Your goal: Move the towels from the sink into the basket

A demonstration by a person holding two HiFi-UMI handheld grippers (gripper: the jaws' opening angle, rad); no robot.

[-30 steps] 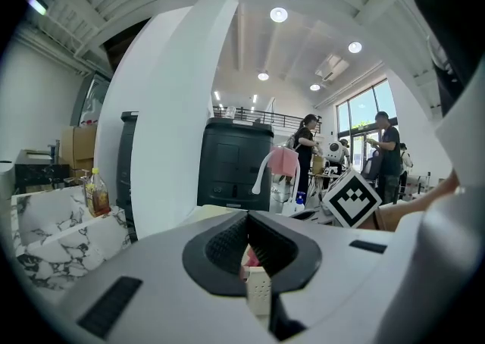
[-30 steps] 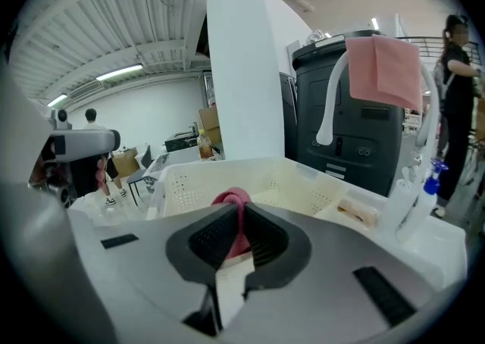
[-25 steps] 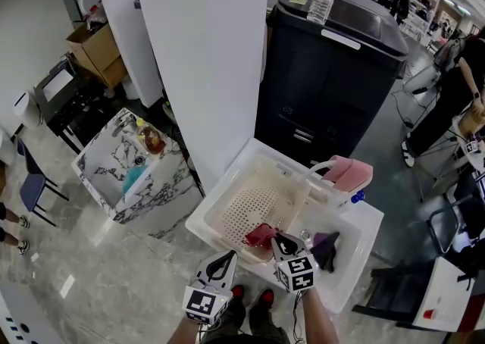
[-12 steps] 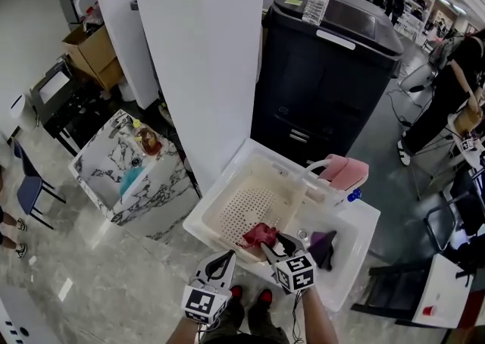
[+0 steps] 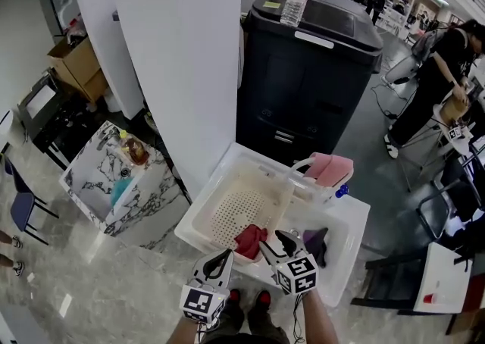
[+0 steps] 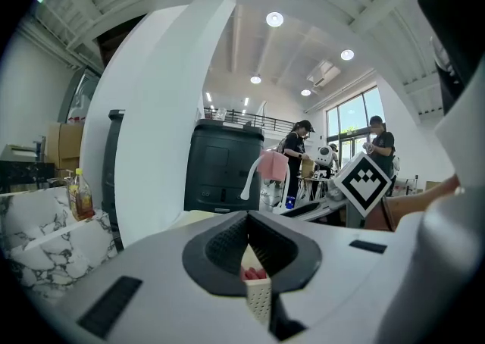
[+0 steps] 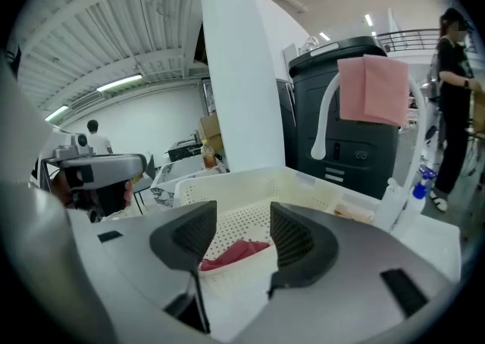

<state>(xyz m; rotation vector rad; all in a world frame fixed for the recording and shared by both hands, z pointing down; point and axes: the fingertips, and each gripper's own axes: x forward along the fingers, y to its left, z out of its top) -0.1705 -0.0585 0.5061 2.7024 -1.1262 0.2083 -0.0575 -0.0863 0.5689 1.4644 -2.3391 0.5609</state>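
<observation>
A red towel [image 5: 250, 240] lies in the near corner of the cream perforated basket [image 5: 224, 192], which sits in the left part of the white sink [image 5: 355, 217]. A purple towel [image 5: 317, 245] lies in the right basin. A pink towel [image 5: 330, 169] hangs over the faucet. My right gripper [image 5: 275, 242] hovers above the basket's near rim; its jaws have just been opening and hold nothing. In the right gripper view the red towel [image 7: 227, 253] shows below the open right gripper [image 7: 242, 232]. My left gripper [image 5: 222, 261] is shut and empty, just short of the sink's front edge.
A tall black cabinet [image 5: 311, 70] with a water bottle [image 5: 292, 3] on top stands behind the sink. A white pillar [image 5: 189, 54] rises to the left, with a marble-patterned stand [image 5: 114, 183] beside it. A blue-capped bottle [image 5: 338, 192] stands by the faucet. People stand at the far right.
My right gripper opened and let go of the red towel, which now lies in the basket; the gripper rose a little. The left gripper stayed put.
</observation>
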